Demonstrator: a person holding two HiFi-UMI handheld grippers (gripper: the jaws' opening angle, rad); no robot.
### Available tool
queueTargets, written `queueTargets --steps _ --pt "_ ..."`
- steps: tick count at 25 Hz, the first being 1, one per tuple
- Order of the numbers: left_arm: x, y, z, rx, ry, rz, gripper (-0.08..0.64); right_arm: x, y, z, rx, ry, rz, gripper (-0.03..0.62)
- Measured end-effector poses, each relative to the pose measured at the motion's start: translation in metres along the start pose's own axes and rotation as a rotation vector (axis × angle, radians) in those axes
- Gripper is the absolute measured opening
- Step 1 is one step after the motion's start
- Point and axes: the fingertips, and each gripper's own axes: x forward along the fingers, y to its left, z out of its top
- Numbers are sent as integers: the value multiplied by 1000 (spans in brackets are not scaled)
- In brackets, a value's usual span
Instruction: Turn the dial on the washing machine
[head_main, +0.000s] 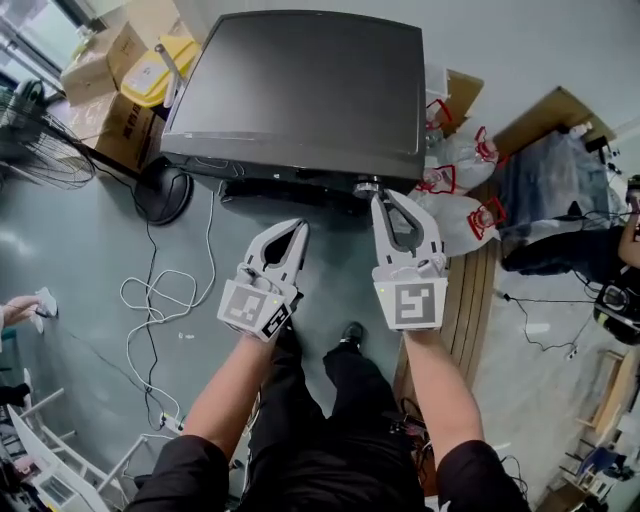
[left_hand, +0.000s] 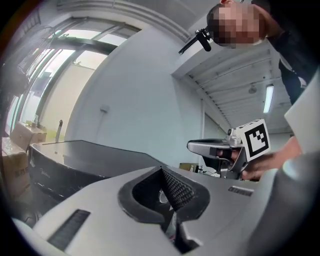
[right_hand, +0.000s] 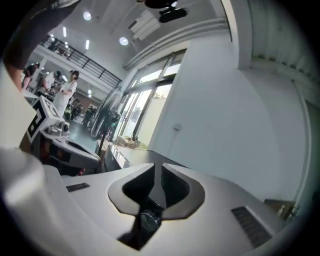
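The washing machine (head_main: 300, 90) has a dark flat lid and fills the top middle of the head view. Its small silver dial (head_main: 366, 186) sits at the front edge. My right gripper (head_main: 386, 198) hovers just right of the dial, tips together with nothing between them. Lower and to the left, my left gripper (head_main: 298, 229) hangs in front of the machine, also shut and empty. The left gripper view looks across the machine's lid (left_hand: 75, 155) and catches the right gripper (left_hand: 210, 147) beside it. In the right gripper view the dial is hidden.
Cardboard boxes (head_main: 110, 60) and a standing fan (head_main: 40, 140) are at the far left. A white cable (head_main: 160, 300) loops over the floor. White bags with red handles (head_main: 460, 170) and a wooden board (head_main: 470, 290) lie to the right of the machine.
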Motion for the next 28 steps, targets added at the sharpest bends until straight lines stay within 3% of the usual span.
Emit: queueTargets --steps 3,7,12,16,21,28 --pt "-13 9 31 9 -17 7 15 -14 -15 15 127 -8 -37 40" --pt "-42 27 73 35 -21 36 15 -32 -23 43 229 -34 -59 23" --pt "-79 43 113 62 -7 31 15 -60 -11 74 333 -38 -68 21" --pt "-106 66 151 96 -2 30 15 -79 7 99 472 -73 -63 21" --pt "-143 98 194 115 -34 18 15 -99 28 124 452 -77 -94 21" --pt "-172 119 219 107 -71 6 15 -143 32 127 478 -81 -193 21"
